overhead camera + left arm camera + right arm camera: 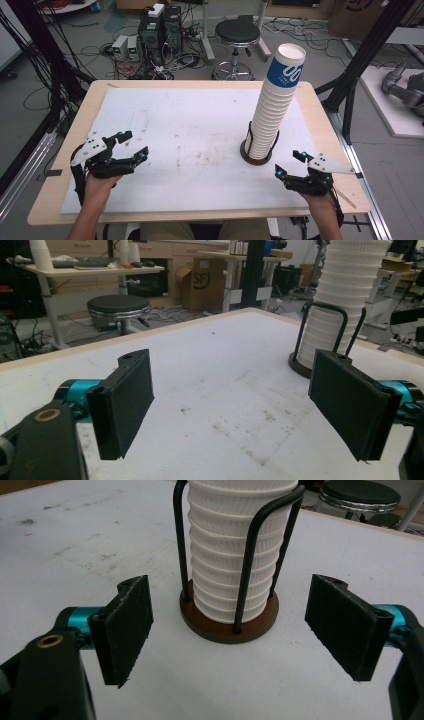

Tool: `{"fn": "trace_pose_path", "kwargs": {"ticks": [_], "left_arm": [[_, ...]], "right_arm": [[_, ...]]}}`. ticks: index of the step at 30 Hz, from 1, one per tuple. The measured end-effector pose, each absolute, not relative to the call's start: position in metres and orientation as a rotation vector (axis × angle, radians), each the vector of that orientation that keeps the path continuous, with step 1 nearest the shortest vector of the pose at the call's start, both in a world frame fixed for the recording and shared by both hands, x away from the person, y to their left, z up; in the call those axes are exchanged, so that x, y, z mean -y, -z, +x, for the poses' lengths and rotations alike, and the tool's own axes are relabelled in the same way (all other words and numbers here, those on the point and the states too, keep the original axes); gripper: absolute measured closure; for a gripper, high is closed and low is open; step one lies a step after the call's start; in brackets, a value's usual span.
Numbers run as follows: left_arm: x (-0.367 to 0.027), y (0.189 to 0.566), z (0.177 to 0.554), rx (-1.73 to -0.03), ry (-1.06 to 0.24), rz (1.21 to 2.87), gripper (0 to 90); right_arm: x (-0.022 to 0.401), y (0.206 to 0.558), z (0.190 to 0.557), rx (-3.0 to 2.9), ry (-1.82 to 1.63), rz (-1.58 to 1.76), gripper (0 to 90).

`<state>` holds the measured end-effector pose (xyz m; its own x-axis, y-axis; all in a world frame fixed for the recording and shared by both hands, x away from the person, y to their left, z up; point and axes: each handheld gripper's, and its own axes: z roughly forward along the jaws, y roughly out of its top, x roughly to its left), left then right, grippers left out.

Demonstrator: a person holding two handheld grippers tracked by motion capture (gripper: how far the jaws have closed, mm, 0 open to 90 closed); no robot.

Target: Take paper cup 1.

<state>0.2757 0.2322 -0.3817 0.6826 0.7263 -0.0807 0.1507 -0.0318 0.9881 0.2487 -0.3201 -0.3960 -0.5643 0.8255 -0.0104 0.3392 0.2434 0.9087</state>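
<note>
tall stack of white paper cups standing in a cup holder with a round brown base and black wire loops, on the right half of the white board, leaning a little to the right toward the top. topmost cup wearing a blue band. seen through the right gripper view: stack straight ahead, centred between the two black jaws but beyond their tips, not touched. right gripper just beside the holder's base on the near right, jaws spread wide, nothing between the pads. left gripper well apart from the stack, over the left part of the board, jaws likewise parted and empty; in its own view, holder off behind the right-hand jaw. beyond the table, a black stool and computer cases on the floor.
</note>
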Motion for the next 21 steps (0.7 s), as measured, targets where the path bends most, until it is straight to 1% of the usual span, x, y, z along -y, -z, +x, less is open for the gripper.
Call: {"fn": "trace_pose_path", "kwargs": {"ticks": [5,13,21], "left_arm": [[-0.225,0.384,0.278,-0.736,-0.517,1.578,17.9],[-0.227,0.385,0.279,-0.749,-0.515,1.567,17.9],[-0.225,0.383,0.273,-0.746,-0.497,1.573,17.9]], "right_arm": [[0.322,0.397,0.251,-2.021,-1.299,1.069,19.5],[0.326,0.396,0.251,-2.015,-1.322,1.078,19.5],[0.321,0.377,0.253,-2.023,-1.408,1.041,19.5]]}}
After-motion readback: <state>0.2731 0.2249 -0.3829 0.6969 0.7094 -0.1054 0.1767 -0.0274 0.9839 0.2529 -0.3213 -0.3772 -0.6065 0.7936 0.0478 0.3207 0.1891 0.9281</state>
